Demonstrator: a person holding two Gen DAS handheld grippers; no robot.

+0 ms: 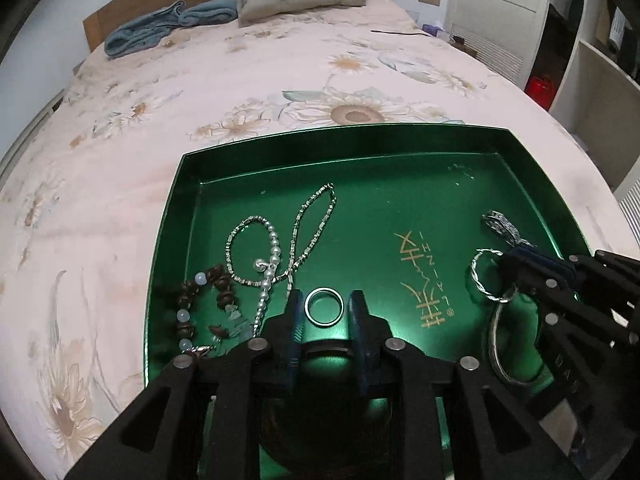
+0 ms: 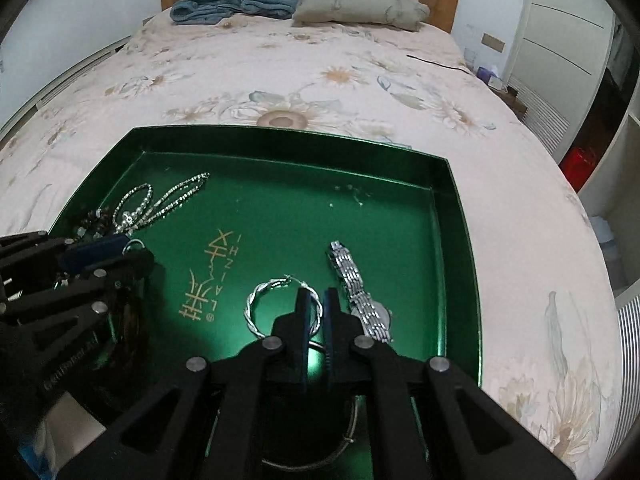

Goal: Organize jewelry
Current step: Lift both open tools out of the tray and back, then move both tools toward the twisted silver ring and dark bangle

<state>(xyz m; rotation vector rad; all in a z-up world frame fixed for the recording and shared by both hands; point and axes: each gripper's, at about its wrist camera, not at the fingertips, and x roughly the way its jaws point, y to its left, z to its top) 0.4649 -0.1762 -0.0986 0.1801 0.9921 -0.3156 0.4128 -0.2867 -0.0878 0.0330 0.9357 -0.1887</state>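
Now ring [image 1: 324, 307] between left hand-held gripper [image 1: 326, 306] fingertips, untouched.

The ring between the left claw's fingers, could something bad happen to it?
Maybe. The ring lies flat on the shiny green tray, and the left claw straddles it without pressing, so a squeeze might make it skid away. The tangled silver chain and pearl strand lie just beside it, so a finger could snag them. The right claw is nearly shut around the twisted hoop's edge; pulling could drag it into the watch.
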